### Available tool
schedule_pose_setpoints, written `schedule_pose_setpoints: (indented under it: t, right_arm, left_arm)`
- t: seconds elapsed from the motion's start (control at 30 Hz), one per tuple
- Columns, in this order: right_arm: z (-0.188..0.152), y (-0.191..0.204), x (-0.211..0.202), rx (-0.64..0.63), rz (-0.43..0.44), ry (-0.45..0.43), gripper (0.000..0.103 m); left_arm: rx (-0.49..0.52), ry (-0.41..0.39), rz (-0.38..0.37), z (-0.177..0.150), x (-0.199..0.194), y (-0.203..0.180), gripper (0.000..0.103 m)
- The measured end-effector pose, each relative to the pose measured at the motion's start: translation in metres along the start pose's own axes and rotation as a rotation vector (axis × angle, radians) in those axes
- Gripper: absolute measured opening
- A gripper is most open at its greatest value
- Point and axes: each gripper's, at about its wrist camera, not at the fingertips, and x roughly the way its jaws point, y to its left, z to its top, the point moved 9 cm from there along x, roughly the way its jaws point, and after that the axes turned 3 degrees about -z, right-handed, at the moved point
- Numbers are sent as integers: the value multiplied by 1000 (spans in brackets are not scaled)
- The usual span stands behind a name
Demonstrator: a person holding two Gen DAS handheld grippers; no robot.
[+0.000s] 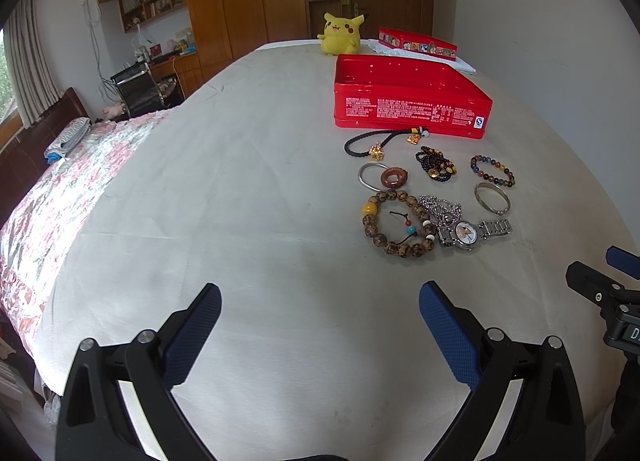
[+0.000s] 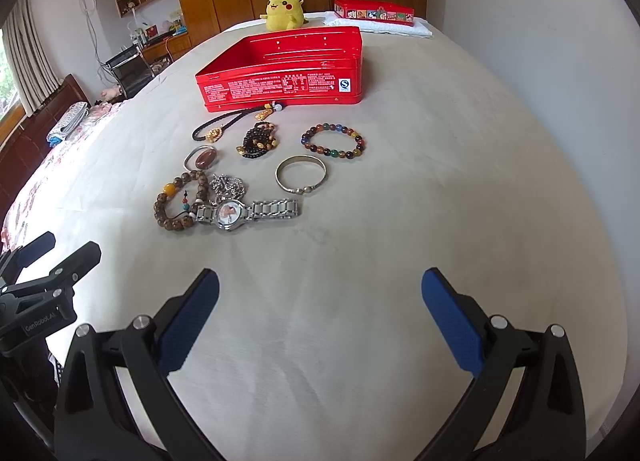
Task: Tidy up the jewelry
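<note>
Both the left hand-held gripper (image 1: 320, 303) and right hand-held gripper (image 2: 320, 289) hover wide and empty over the white bed (image 2: 400, 221). The jewelry lies clustered before the open red metal tin (image 2: 280, 81), whose floor is hidden: a steel-band wristwatch (image 2: 248, 214) touching a tangled silver chain (image 2: 228, 186), hard to resolve.

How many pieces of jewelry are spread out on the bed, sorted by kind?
Beaded bracelets: 3 (large brown wooden-bead bracelet, black-and-gold bead bracelet, multicoloured glass-bead bracelet)
Metal bangles: 2 (silver bangle with clasp, thin silver bangle)
Brown stone ring: 1
Black cord with gold charms: 1
Silver chain: 1
Silver wristwatch: 1
Total: 9
</note>
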Motion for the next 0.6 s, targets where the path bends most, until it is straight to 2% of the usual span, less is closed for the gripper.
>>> schedule_pose_setpoints:
  t: [0.6]
  right_arm:
    - [1, 2, -2, -1, 6, -4, 100]
  left_arm:
    - [0, -1, 0, 0, 0, 0, 99]
